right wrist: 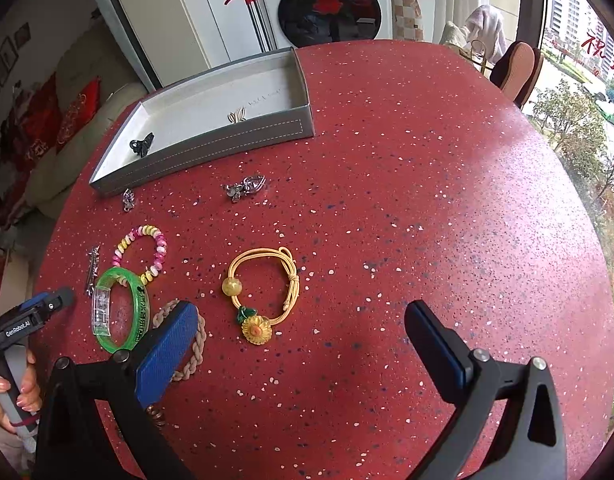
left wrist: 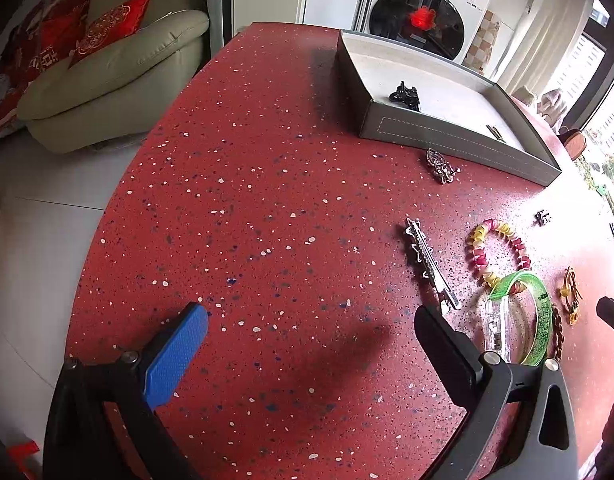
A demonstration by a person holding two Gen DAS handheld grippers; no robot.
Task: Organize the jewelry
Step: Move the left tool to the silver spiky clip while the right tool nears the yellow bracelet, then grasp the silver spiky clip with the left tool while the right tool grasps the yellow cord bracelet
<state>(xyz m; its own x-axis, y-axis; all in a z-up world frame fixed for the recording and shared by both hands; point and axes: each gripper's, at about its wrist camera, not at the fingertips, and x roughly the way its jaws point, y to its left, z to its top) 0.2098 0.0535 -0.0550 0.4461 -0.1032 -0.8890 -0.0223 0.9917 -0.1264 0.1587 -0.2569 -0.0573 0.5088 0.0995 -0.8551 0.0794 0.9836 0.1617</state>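
A grey tray (left wrist: 447, 136) (right wrist: 211, 148) stands at the far side of the red speckled table (left wrist: 267, 200). It holds a black claw clip (left wrist: 405, 95) (right wrist: 142, 145) and a small silver piece (right wrist: 237, 116). On the table lie a silver brooch (left wrist: 441, 166) (right wrist: 247, 187), a long silver hair clip (left wrist: 429, 264) (right wrist: 92, 270), a pink and yellow bead bracelet (left wrist: 497, 252) (right wrist: 145, 252), a green bangle (left wrist: 539, 320) (right wrist: 123, 316), a braided band (right wrist: 195, 344) and a yellow flower hair tie (right wrist: 263, 292). My left gripper (left wrist: 311, 332) is open and empty, left of the hair clip. My right gripper (right wrist: 303, 328) is open and empty, around the hair tie's near side.
A small dark charm (left wrist: 542, 217) (right wrist: 128, 199) lies near the tray's front wall. A beige sofa (left wrist: 107, 72) with red cushions stands left of the table. A washing machine (right wrist: 331, 4) stands behind it. A chair (right wrist: 519, 68) is at the far right edge.
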